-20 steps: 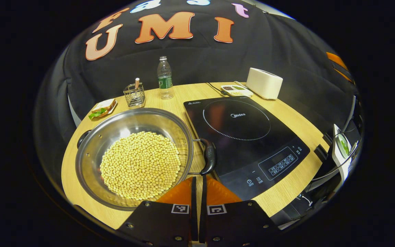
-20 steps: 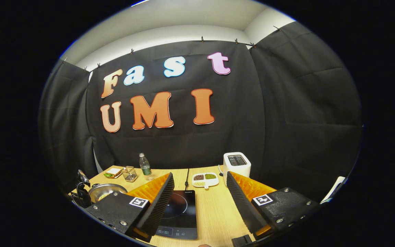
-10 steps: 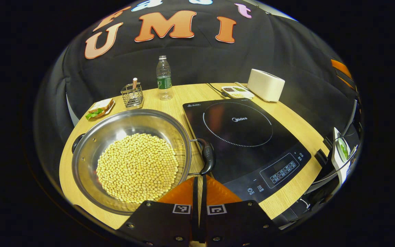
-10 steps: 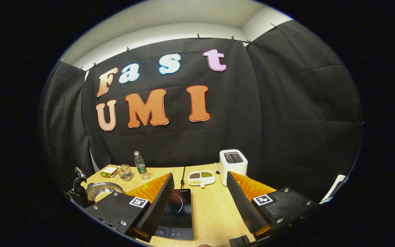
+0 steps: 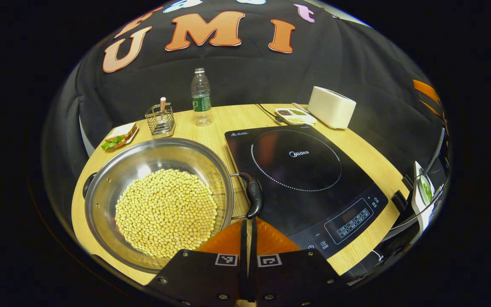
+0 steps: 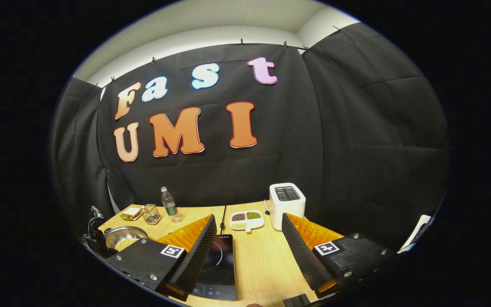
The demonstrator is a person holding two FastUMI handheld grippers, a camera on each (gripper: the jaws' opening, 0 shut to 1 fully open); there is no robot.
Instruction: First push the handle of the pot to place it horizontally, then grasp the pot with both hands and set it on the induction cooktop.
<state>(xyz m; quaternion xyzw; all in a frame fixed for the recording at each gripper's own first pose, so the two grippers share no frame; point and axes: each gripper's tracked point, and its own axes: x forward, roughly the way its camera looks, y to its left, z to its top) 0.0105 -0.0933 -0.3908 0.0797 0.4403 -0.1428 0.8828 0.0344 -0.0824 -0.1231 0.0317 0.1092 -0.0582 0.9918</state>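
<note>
A wide, round stainless-steel pot (image 5: 160, 200) filled with yellow soybeans (image 5: 166, 212) was seen resting on the light wooden table (image 5: 228, 119), just left of the flat black induction cooktop (image 5: 301, 179). Its curved black side handle (image 5: 254, 199) was found on the pot's right, lying level over the near-left edge of the cooktop, with its long axis running from near to far in the left gripper view. A second black handle (image 5: 88, 189) was seen at the opposite rim, so that the line through both handles ran left to right.

The left gripper (image 5: 248, 228) was held with its fingers pressed together, nothing between them, their tips just beneath the near end of the side handle; whether contact was made could not be told. The right gripper (image 6: 249, 238) was held wide apart and empty, above the table beside the cooktop (image 6: 218, 266), well clear of the pot (image 6: 124, 238), which was seen far to its left.
</note>
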